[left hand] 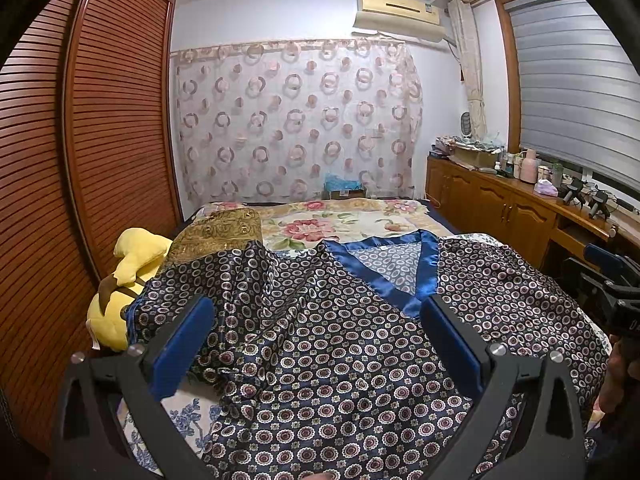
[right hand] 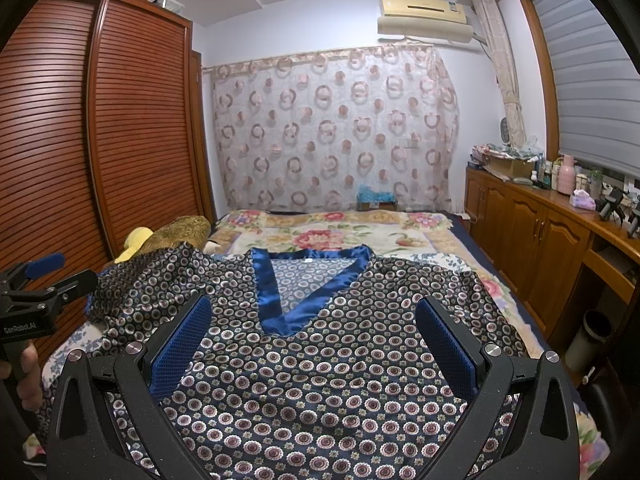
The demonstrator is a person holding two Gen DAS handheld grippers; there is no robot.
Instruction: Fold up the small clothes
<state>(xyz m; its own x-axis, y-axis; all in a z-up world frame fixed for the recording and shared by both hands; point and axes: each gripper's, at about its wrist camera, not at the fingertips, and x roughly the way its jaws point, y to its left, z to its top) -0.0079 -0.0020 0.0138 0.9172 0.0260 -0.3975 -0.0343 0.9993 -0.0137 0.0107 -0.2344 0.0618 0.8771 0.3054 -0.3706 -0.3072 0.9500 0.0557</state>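
Item: dark navy satin V-neck top printed with small ringed medallions and edged in bright blue satin trim (left hand: 340, 360), laid face-up and spread across the near end of a bed covered by a cream quilt with large red flowers (left hand: 340, 224); neckline points toward the near edge, collar toward the far wall. The left sleeve (left hand: 224, 276) is rumpled and bunched up at the left; the right sleeve (right hand: 460, 284) lies flatter, out to the right. Left gripper, black frame with blue padded fingers (left hand: 316, 344): jaws wide apart, hovering over the left half of the top's chest, nothing between the pads. Right gripper, same build (right hand: 312, 344): jaws likewise wide apart, hovering over the middle of the chest just near of the V of the trim, holding nothing. Each gripper appears at the edge of the other's view, held in a hand. Left of the garment: yellow plush toy (left hand: 124, 280) and a gold-brown patterned pillow (left hand: 220, 236). Further surroundings: louvred reddish-brown wooden wardrobe (left hand: 100, 140) along the left, sheer curtain with pink ring pattern (right hand: 336, 132) on the far wall, cream wall air conditioner (right hand: 424, 16) above it, wooden sideboard with assorted bottles (right hand: 532, 220) at the right.
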